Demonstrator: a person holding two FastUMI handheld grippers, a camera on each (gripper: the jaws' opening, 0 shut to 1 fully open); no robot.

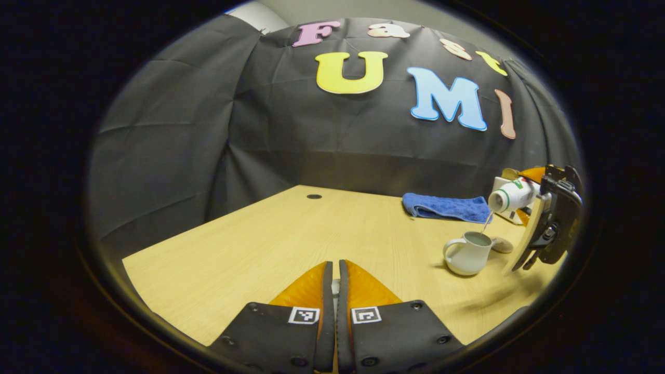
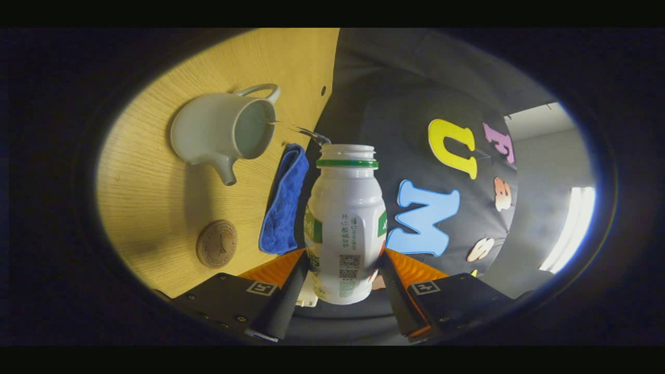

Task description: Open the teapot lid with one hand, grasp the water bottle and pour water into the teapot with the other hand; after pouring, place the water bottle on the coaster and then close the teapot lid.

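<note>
Light wood-grain table inside a booth walled with creased black cloth; a small dark round hole sits near the table's far edge, and a folded blue towel lies against the back wall. Right gripper clamps the water bottle on both sides, tipped sideways, a thin stream running from its mouth into the open, lidless teapot; round coaster lies near the spout side. Left gripper hangs low over bare table, fingers nearly together, with a small pale piece, too hidden to identify, in the slit between them.
</note>
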